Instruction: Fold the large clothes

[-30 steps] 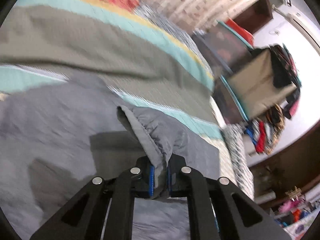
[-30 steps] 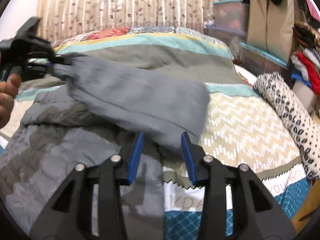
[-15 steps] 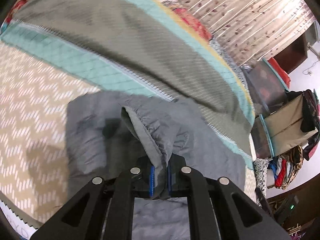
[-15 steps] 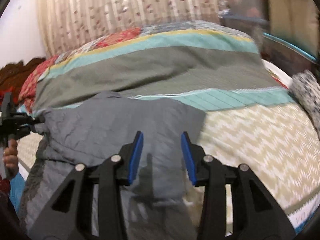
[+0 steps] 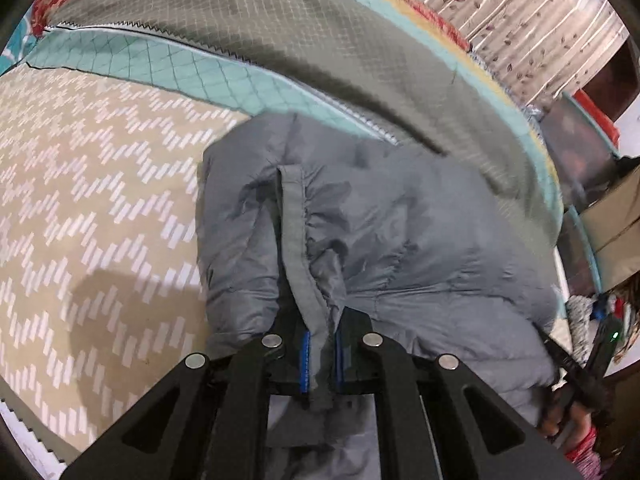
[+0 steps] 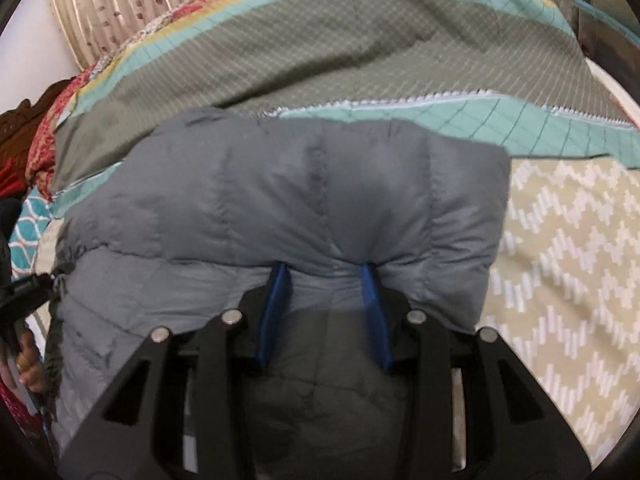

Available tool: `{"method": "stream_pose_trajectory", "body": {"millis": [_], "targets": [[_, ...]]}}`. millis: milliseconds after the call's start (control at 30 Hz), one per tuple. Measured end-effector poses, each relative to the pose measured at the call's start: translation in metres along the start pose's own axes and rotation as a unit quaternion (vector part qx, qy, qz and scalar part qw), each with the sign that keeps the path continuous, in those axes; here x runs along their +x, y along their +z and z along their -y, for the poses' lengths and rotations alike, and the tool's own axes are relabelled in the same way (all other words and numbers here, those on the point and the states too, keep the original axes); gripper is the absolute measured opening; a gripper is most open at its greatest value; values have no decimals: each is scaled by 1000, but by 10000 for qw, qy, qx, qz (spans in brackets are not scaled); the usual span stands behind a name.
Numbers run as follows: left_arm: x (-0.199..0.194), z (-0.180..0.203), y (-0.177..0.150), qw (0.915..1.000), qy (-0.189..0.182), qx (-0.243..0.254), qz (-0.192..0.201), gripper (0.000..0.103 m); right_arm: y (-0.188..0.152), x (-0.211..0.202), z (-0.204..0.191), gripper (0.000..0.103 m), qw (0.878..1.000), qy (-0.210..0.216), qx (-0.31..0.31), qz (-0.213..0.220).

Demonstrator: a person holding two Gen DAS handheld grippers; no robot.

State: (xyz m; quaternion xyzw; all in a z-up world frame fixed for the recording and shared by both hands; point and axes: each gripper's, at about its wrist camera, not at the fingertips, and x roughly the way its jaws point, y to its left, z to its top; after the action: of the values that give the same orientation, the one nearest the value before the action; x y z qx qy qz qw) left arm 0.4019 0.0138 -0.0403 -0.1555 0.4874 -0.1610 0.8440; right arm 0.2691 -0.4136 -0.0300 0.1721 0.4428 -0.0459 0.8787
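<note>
Left wrist view: the left gripper [image 5: 320,354] is pinching the grey jacket's [image 5: 400,240] hem to steer the fold across the bed's [image 5: 80,200] middle, while right wrist view: the right gripper [image 6: 326,312], jaws spread, is pressing the folded edge flat.

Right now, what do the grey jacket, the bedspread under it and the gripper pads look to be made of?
Grey jacket: likely thin synthetic shell with padded fill; slight sheen, puffy stitched panels, fine wrinkles.
Bedspread: quilted woven fabric, matte; stitched grid lines and zigzag trim show.
Left hand-held gripper pads: blue, probably rubber or soft plastic, on a black matte frame; material uncertain.
</note>
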Motion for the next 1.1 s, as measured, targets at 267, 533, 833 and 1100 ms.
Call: {"method": "stream_pose_trajectory", "body": {"millis": [267,533,833,1100], "targets": [[-9,-3,-4,10000,18,-47,83,33,3,-18,6,37,9991,232,120,320],[-25,-10,-6,9994,175,287,75,33,1,-41,52,37,9916,336,1036,694],[-20,15,-9,9966,650,503,-81,35,-4,-21,42,37,9963,-151,782,335],[-96,8,-25,9971,458,328,515,42,-39,-80,10,37,9979,92,-149,630]]}}
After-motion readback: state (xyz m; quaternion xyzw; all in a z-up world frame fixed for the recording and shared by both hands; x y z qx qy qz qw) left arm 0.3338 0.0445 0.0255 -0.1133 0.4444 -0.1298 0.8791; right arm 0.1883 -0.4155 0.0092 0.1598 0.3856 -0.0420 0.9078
